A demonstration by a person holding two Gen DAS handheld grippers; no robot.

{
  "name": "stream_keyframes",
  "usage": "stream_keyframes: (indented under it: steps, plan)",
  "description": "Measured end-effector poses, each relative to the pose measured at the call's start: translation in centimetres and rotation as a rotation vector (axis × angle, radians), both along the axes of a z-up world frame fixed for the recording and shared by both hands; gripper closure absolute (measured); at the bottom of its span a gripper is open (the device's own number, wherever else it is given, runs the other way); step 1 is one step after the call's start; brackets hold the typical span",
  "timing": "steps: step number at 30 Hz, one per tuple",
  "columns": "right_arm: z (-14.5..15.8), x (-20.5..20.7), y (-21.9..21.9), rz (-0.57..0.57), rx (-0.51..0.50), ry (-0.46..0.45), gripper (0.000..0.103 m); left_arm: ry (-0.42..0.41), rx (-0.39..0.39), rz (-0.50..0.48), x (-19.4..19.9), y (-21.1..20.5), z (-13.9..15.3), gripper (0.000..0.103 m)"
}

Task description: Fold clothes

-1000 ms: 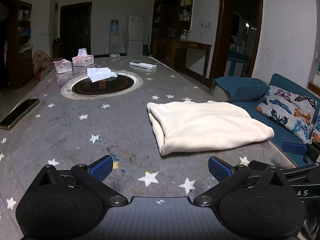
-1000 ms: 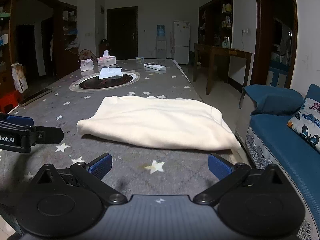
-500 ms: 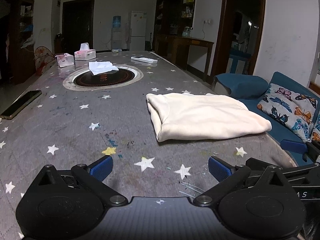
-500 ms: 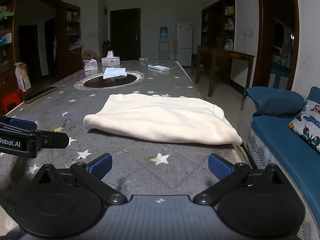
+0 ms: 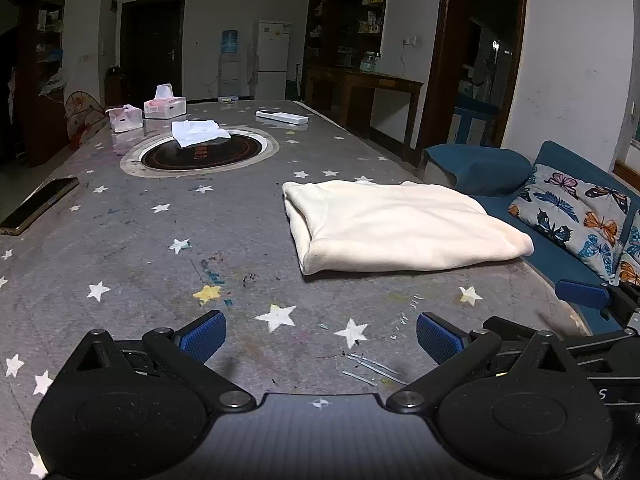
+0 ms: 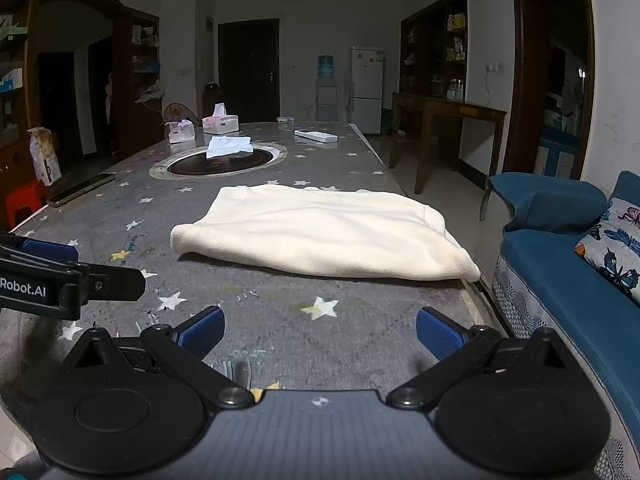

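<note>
Your surface (image 5: pixel 120 240) is a long grey star-print top with a round dark inset plate (image 5: pixel 200 152) further back. The blue sofa (image 6: pixel 560 280) sits along its right edge, butterfly cushion (image 5: pixel 576 212) on it. The cream garment (image 5: pixel 392 228) lies folded flat on the right half of the surface, near the sofa-side edge, touching neither gripper. Your left gripper (image 5: pixel 320 332) hovers over the near surface with jaws spread wide, holding nothing, well short of the garment. Your right gripper (image 6: pixel 320 330) is the same: jaws apart, empty, garment just ahead. Smaller stuff: phone (image 5: pixel 38 206) at the left edge, two tissue boxes (image 5: pixel 164 104), loose white tissue (image 5: pixel 198 132) on the plate, remote (image 5: pixel 282 117) far back.
</note>
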State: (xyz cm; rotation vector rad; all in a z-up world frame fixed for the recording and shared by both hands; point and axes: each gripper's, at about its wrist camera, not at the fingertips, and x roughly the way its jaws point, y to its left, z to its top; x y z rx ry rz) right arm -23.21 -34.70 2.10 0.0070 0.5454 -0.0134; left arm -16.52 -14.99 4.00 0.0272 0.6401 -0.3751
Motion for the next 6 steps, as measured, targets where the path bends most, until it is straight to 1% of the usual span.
stream_keyframes:
  steps: [6]
  plan:
    - [-0.05, -0.10, 0.00, -0.002, 0.005, -0.002, 0.000, 0.004, 0.000, -0.012, -0.10, -0.28, -0.01, 0.000]
